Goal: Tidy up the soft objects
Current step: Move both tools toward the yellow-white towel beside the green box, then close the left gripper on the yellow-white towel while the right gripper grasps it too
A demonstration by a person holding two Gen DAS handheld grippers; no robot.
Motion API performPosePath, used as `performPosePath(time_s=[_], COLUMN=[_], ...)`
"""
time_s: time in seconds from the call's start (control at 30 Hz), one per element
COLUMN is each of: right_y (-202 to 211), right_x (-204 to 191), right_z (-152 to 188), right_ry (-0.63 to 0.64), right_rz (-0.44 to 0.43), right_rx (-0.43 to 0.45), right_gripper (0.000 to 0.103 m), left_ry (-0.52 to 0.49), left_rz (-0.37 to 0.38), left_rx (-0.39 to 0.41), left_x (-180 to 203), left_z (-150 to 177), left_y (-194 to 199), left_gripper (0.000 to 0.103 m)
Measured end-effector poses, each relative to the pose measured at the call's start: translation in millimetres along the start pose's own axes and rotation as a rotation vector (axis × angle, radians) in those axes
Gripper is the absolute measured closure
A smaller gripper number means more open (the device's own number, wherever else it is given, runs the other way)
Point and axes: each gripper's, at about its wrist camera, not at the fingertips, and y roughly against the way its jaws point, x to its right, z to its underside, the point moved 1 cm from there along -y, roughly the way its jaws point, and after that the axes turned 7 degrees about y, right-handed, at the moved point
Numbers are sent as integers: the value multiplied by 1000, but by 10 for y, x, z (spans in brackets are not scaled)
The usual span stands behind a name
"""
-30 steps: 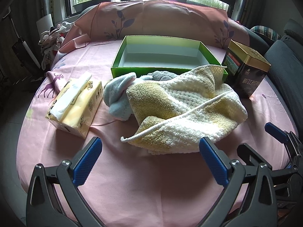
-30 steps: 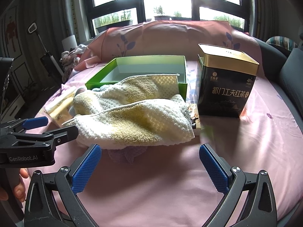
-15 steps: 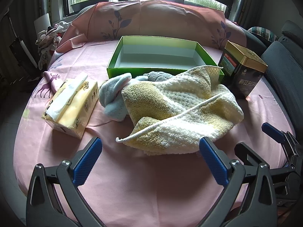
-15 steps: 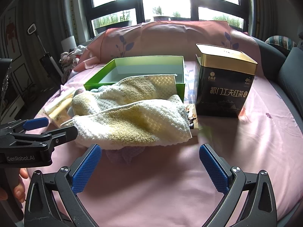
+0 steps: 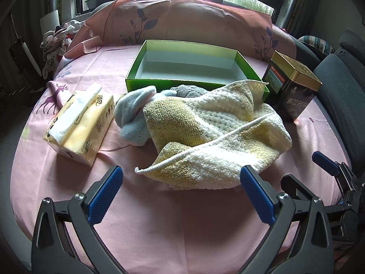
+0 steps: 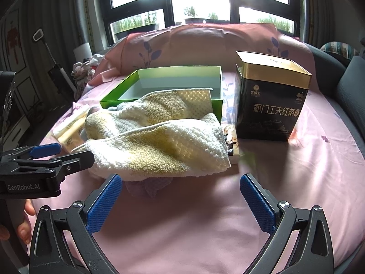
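A crumpled yellow and white towel lies on the pink bed sheet, over a light blue soft cloth and a grey one. It also shows in the right wrist view, with a lilac cloth peeking from under it. An empty green box stands open behind the pile. My left gripper is open and empty, just short of the towel's near edge. My right gripper is open and empty, in front of the towel.
A yellow tissue pack lies left of the pile. A dark tea tin with a gold lid stands to the right. A small printed packet lies by the tin. Pink pillows sit behind. A grey chair is at right.
Both grippers have drifted slightly; the scene has shifted a little in both views. The towel pile and box have not moved. Both grippers stay open.
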Motion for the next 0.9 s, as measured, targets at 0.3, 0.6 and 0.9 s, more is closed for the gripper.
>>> performPosePath(time_s=[0.3,0.6,0.9], right_y=[-40,-108,-255], right_x=[35,115,468], right_z=[-12,-4,30], right_ry=[-9,-33,-167], right_rz=[-3,-5,-85], right_rx=[0,-3,-10], right_gripper=[0,0,0], left_ry=[-9,52,189], left_rz=[-4,124,354], left_rx=[4,-31,-86], left_x=[14,-71,-249], left_z=[-37,-63,-111], left_y=[-30,-91,-169], left_gripper=[1,2,13])
